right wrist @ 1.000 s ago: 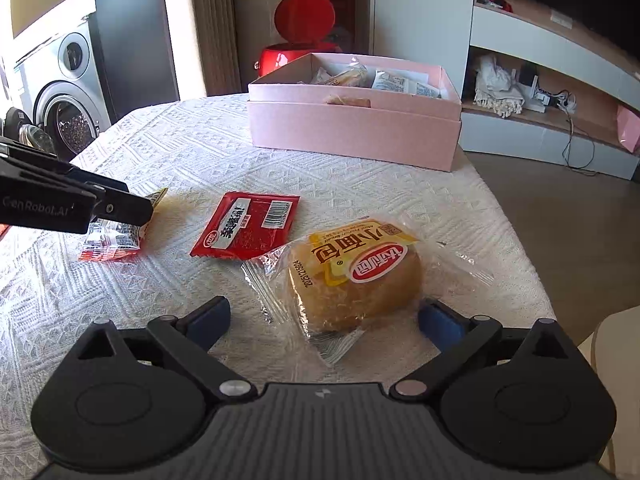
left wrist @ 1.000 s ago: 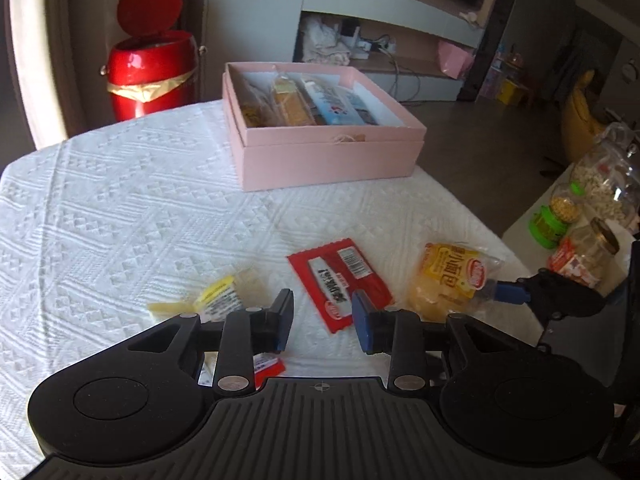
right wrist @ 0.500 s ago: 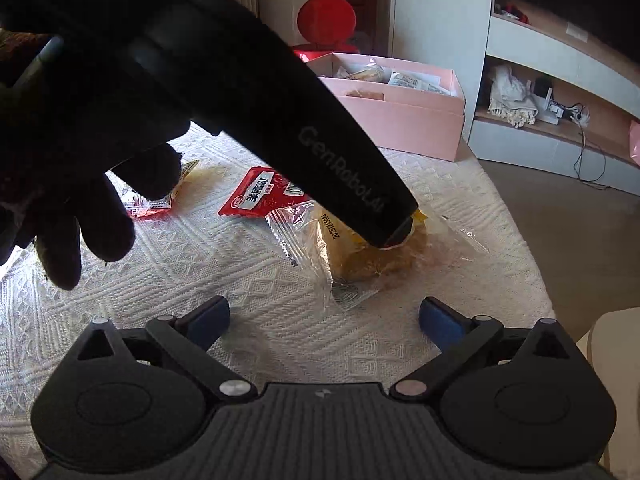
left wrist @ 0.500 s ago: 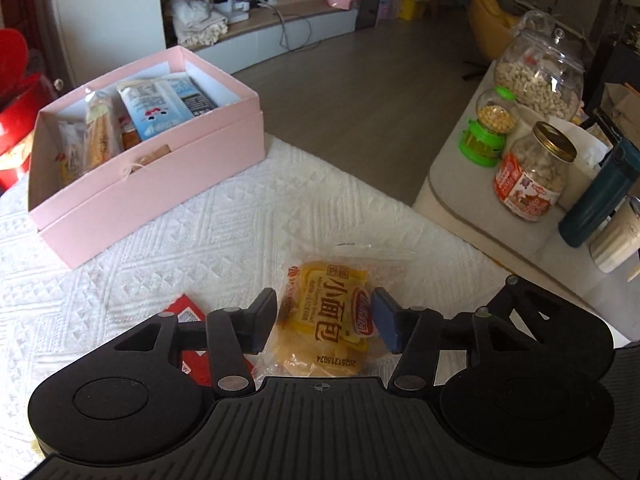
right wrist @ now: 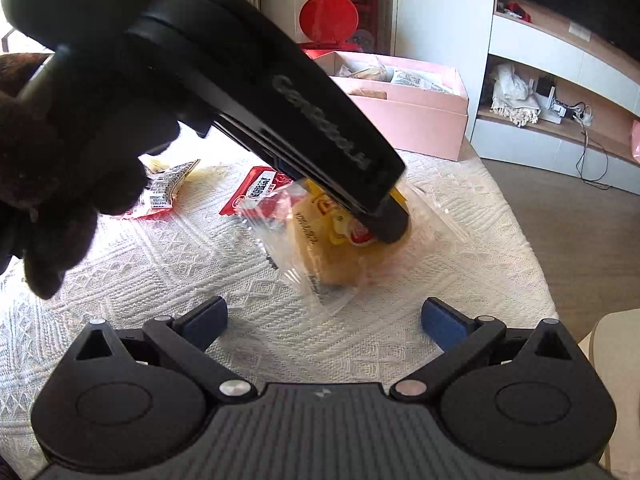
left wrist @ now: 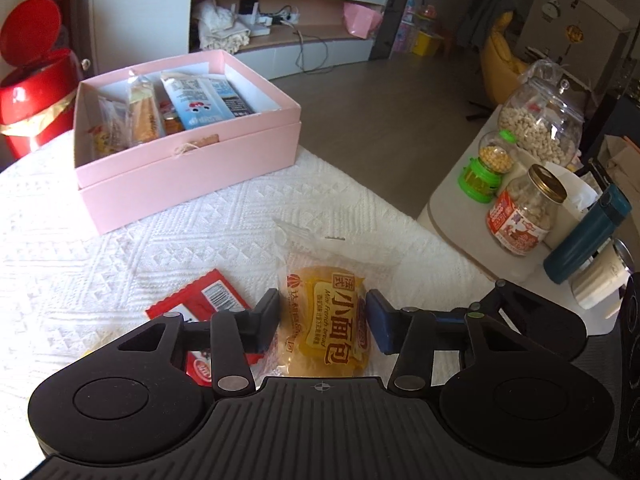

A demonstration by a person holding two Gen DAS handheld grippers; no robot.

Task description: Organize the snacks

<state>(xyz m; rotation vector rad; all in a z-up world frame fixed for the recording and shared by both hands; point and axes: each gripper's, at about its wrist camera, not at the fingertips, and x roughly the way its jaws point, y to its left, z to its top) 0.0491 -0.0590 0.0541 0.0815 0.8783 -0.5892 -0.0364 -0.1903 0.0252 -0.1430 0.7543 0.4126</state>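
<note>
Swinging across from the red sachet [left wrist: 208, 312] since a second ago, my left gripper [left wrist: 323, 320] is now straddling the wrapped mini French bread [left wrist: 328, 320] on the white tablecloth [left wrist: 120, 248], its jaws closing on either side with the pads at the wrapper's edges. Meanwhile I am holding the right gripper [right wrist: 324, 316] wide apart and empty just short of the bread, while the pink box [left wrist: 192, 172] of snacks is sitting further back.

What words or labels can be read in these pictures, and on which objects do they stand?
"Mini french bread" and large "小面包": bread packet, between the closing left gripper pads.
"GenRobot.AI": left gripper's side, right wrist view.
Red sachet, jar label, blue packet in pink box: too small or blurred.
</note>
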